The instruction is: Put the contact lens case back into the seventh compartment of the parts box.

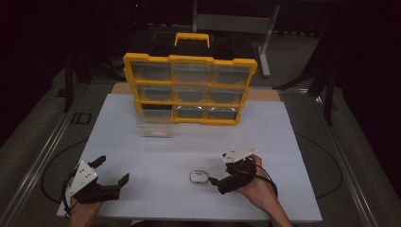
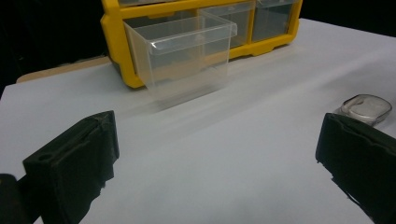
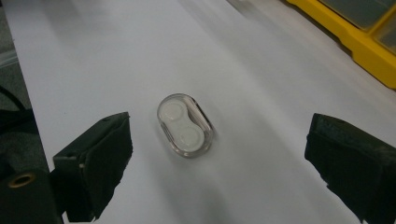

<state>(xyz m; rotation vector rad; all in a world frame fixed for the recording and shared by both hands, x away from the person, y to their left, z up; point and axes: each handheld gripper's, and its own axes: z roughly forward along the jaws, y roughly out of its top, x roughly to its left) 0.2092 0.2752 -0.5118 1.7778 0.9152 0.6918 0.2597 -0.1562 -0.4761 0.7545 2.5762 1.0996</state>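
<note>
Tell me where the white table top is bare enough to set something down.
Bare: the wide strip between the pulled-out clear drawer and the left gripper, and the stretch right of the right gripper. Crowded: around the small clear case by the right gripper, and along the yellow organizer.

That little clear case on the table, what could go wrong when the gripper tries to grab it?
The small clear case lies flat and looks smooth, so it might slide or pop out as the open right gripper closes. The clear drawer juts out of the yellow organizer, so a hasty move towards it might bump it.
</note>
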